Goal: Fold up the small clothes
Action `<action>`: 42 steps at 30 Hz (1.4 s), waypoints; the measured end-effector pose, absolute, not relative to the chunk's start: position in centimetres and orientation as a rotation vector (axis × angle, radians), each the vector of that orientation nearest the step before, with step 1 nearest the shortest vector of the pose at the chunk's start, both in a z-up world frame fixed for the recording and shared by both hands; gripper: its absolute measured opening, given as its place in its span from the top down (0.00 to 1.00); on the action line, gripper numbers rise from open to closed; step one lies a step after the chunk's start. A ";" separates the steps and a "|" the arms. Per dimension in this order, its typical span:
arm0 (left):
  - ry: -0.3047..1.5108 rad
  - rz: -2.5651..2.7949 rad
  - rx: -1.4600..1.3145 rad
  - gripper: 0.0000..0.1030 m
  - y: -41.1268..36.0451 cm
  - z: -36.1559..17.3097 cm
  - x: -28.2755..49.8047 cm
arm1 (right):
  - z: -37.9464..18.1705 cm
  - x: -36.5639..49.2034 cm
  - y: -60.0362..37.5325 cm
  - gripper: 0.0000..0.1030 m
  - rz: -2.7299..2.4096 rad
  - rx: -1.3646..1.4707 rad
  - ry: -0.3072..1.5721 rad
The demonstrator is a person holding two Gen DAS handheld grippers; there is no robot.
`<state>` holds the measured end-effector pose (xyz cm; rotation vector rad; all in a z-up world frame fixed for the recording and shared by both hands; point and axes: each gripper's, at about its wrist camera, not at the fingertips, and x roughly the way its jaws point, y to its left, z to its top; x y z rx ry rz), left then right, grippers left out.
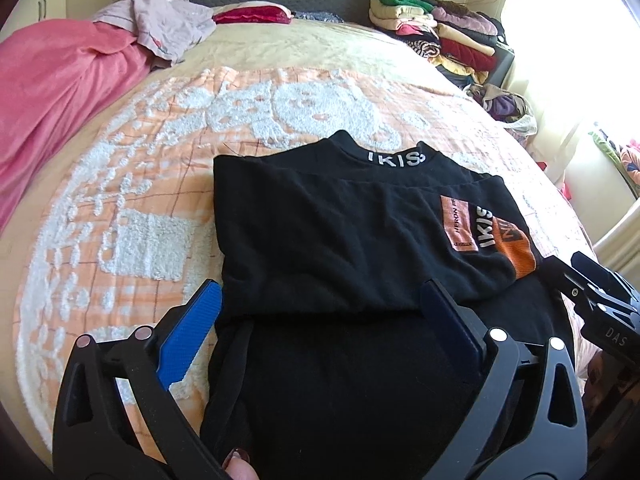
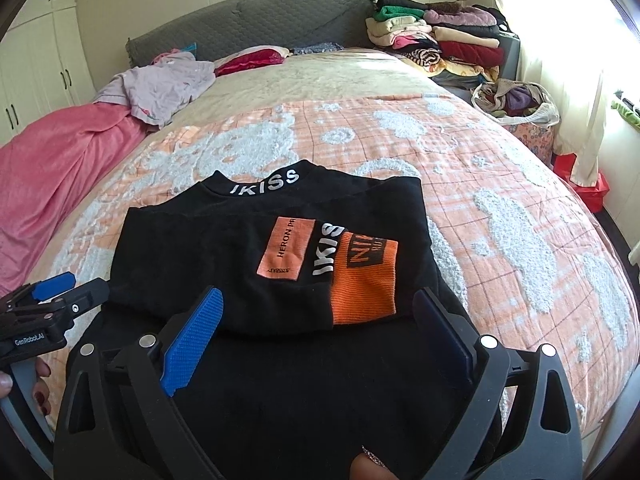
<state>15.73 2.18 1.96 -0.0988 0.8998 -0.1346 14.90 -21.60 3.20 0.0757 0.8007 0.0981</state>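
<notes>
A small black top (image 1: 320, 224) with a white-lettered collar and orange patches lies on the bed, its sleeves folded in over the chest; it also shows in the right wrist view (image 2: 224, 256). My left gripper (image 1: 320, 300) is open and empty, its blue fingers spread just above the folded sleeve edge near the garment's left side. My right gripper (image 2: 318, 304) is open and empty, spread over the lower edge by the orange cuff (image 2: 362, 280). The garment's lower part lies dark beneath both grippers.
The bed has an orange and white tufted cover (image 1: 140, 184). A pink blanket (image 1: 52, 92) and a pale garment (image 1: 160, 24) lie at the far left. A stack of folded clothes (image 2: 440, 40) and a bag of clothes (image 2: 516, 100) stand at the far right.
</notes>
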 end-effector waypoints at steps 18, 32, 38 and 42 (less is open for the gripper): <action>0.874 -0.104 -0.105 0.09 3.6 2.9 12.4 | 3.8 11.5 -23.0 0.07 0.090 0.077 0.779; 0.909 -0.061 -0.145 0.09 6.9 1.5 9.4 | 2.9 9.2 -24.3 0.07 0.089 0.076 0.793; 0.923 -0.039 -0.155 0.09 8.1 0.5 7.8 | 2.2 8.0 -24.9 0.07 0.099 0.077 0.813; 0.927 -0.039 -0.156 0.09 8.4 0.0 6.7 | 1.7 7.2 -25.4 0.07 0.098 0.079 0.821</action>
